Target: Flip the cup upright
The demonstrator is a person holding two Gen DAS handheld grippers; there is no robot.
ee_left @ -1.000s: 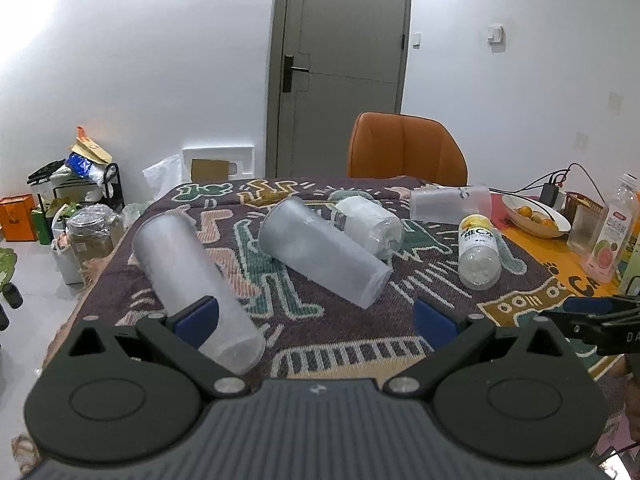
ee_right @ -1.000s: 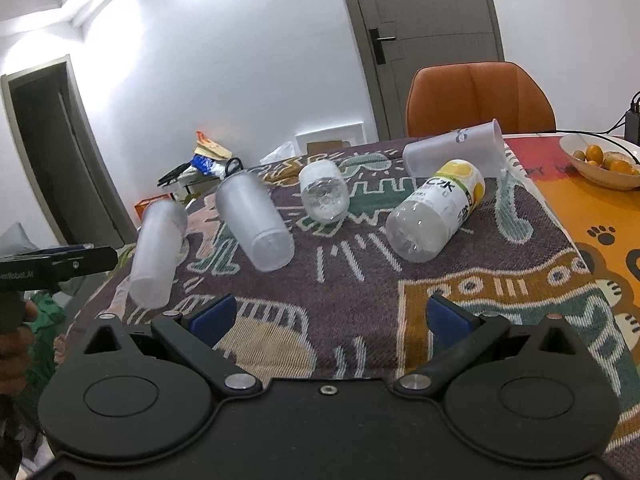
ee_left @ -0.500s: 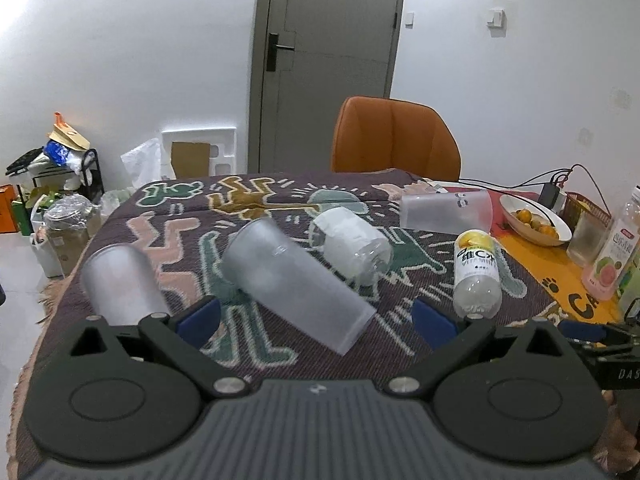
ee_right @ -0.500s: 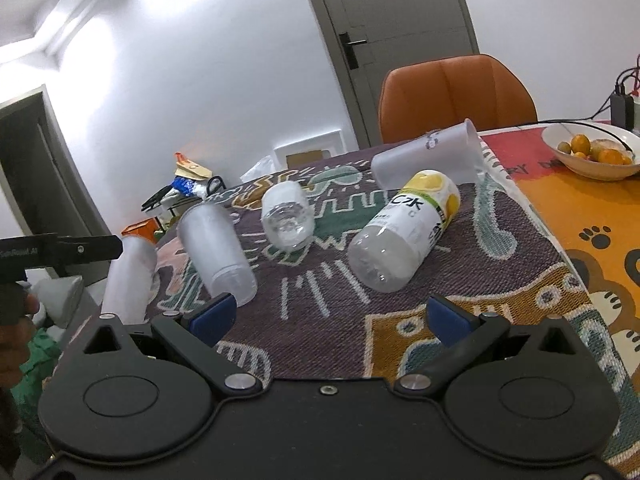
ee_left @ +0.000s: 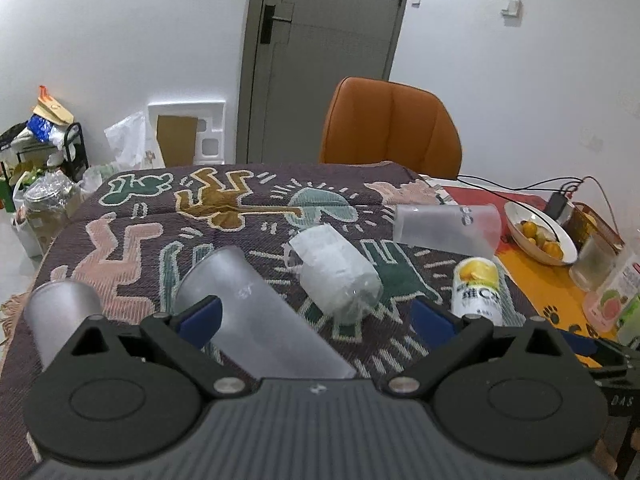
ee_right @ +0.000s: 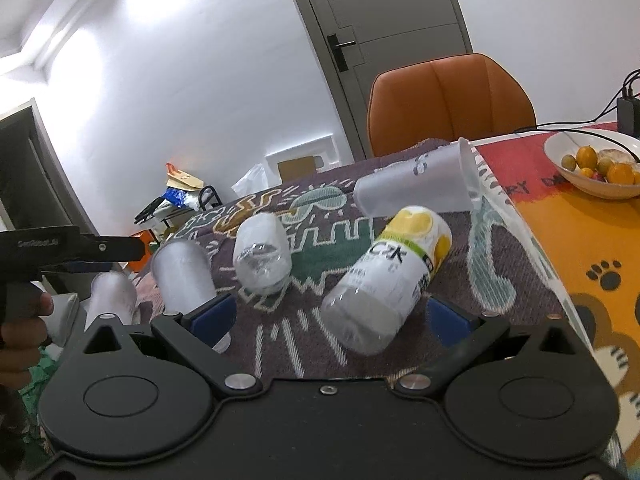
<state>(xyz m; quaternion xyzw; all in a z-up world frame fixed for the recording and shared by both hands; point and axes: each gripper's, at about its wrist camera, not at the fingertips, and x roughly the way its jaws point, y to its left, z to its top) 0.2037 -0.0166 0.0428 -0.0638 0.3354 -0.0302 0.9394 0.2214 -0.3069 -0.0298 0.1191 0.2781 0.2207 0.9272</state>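
While both my left tongs and right tongs are gaping empty, I am risking nudging the frosted cup between the left fingers into rolling.

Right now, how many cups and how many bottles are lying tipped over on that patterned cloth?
Frosted cups: 3 (far-left cup, middle cup, far cup)
Bottles: 2 (clear bottle, yellow-label bottle)
Total: 5, all on their sides.
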